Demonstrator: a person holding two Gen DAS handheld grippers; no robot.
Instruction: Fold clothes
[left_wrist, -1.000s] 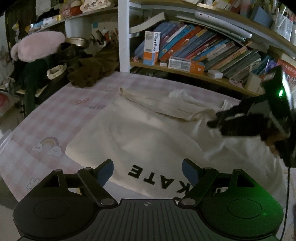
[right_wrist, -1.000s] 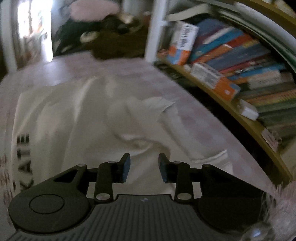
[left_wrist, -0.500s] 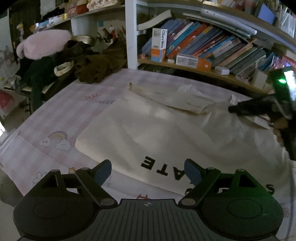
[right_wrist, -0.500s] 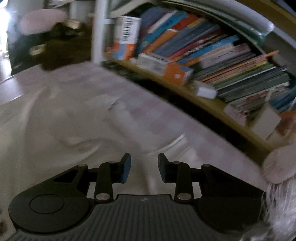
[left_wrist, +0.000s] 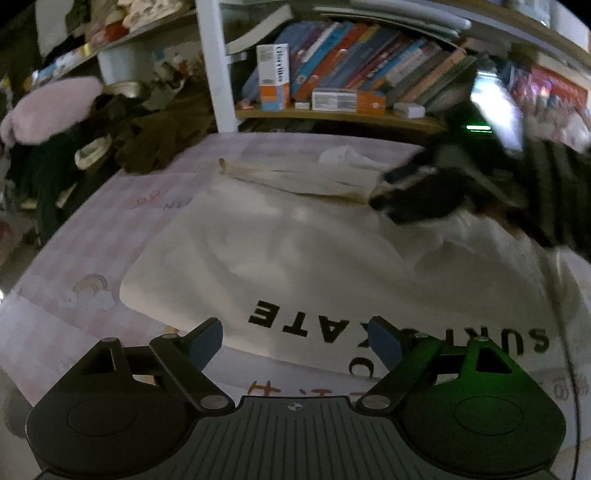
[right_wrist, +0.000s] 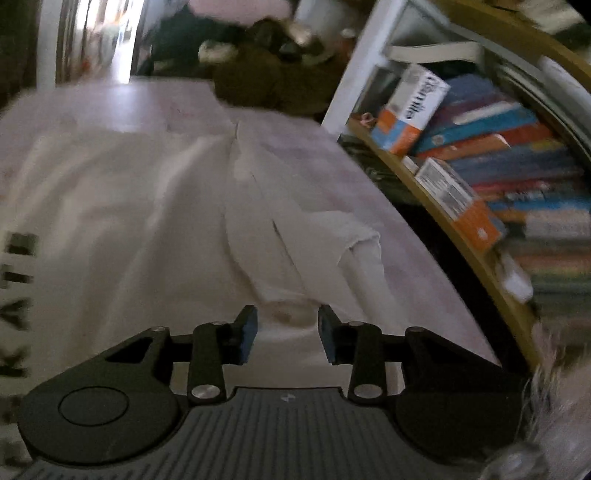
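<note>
The right tool (right_wrist: 284, 334) stood part open and empty, low over the cream sweatshirt (left_wrist: 295, 258), with the folded sleeve (right_wrist: 266, 221) just ahead of its tips, its long axis running straight away from them. The left tool (left_wrist: 295, 343) gaped wide and empty at the printed near edge. The right was much nearer that sleeve.
</note>
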